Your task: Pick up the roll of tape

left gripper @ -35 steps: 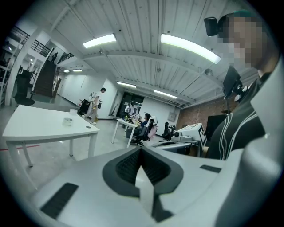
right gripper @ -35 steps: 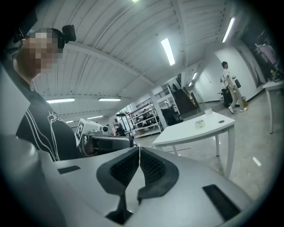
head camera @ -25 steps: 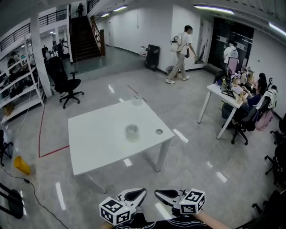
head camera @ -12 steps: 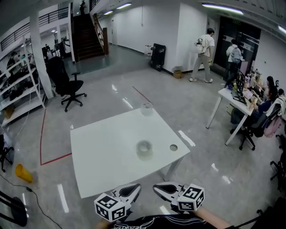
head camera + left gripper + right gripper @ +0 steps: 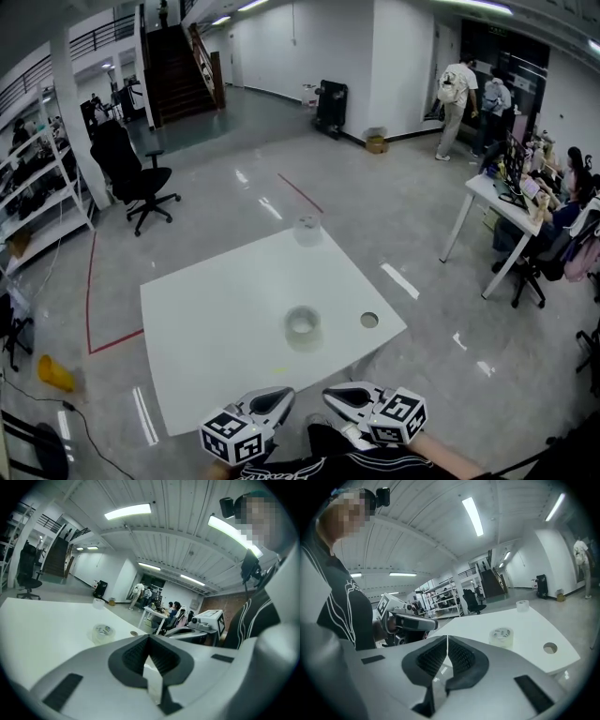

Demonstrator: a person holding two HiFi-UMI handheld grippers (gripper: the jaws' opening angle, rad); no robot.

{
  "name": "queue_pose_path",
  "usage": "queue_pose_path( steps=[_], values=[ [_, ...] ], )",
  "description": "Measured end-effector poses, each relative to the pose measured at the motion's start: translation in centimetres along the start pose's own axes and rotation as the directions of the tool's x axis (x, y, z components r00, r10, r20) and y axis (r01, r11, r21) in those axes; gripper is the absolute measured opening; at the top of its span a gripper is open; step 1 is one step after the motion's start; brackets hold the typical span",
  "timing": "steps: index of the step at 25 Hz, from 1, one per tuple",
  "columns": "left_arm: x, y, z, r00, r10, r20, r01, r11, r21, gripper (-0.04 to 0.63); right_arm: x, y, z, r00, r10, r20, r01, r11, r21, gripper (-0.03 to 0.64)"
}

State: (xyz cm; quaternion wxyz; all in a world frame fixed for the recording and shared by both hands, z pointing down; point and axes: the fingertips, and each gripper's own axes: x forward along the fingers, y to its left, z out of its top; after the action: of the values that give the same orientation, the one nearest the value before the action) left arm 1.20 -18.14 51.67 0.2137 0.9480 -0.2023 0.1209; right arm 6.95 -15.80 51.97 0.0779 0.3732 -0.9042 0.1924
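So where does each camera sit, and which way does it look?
Head view: on the head, looking down at table and near tape; left gripper and right gripper show below.
Left gripper view: on the left gripper, along its shut fingers over the table; torso at right.
Right gripper view: on the right gripper, along its shut fingers; torso at left.
Shared: all show the near tape.

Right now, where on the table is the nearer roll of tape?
In the head view, the nearer roll of tape lies right of centre on the white table, just left of its round hole.
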Motion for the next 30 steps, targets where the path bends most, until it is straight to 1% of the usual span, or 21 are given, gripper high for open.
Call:
queue_pose_path(
  steps=[3, 6, 10, 14, 21, 28, 30],
  values=[
    [2.1, 1.4, 0.4, 1.000, 0.001, -0.016, -0.001, 1.000, -0.005, 0.003, 0.6, -2.7, -0.4, 1.000, -0.006, -0.017, 0.006, 1.000, 0.008, 0.014],
    [3.6, 2.7, 1.6, 1.000, 0.001, -0.018, -0.001, 1.000, -0.011, 0.003, 1.3, -5.1, 0.2, 1.000, -0.008, -0.020, 0.008, 1.000, 0.030, 0.014],
    [4.5, 4.1, 2.0, 1.000, 0.016, -0.025, -0.017, 0.999, -0.047, 0.003, 2.4, -7.0, 0.7, 0.999, 0.002, -0.054, 0.000, 1.000, 0.024, 0.014],
    [4.9, 5.8, 1.8, 0.999, 0.042, -0.024, -0.044, 0.996, -0.082, 0.003, 4.1, -8.9, 1.4, 0.997, 0.006, -0.072, -0.006, 1.000, -0.004, 0.014],
    [5.1, 9.0, 2.2, 0.997, 0.080, -0.009, -0.080, 0.990, -0.118, 0.003, 7.1, -11.5, 1.9, 0.992, -0.001, -0.128, -0.006, 0.999, -0.049, 0.015],
    [5.1, 10.7, 2.7, 0.995, 0.102, -0.005, -0.102, 0.984, -0.144, 0.003, 9.6, -13.2, 2.0, 0.983, -0.018, -0.182, -0.006, 0.992, -0.128, 0.017],
    [5.0, 11.0, 2.6, 0.994, 0.106, -0.010, -0.107, 0.983, -0.152, 0.003, 10.6, -13.7, 1.6, 0.976, -0.020, -0.215, -0.015, 0.987, -0.159, 0.030]
  ],
)
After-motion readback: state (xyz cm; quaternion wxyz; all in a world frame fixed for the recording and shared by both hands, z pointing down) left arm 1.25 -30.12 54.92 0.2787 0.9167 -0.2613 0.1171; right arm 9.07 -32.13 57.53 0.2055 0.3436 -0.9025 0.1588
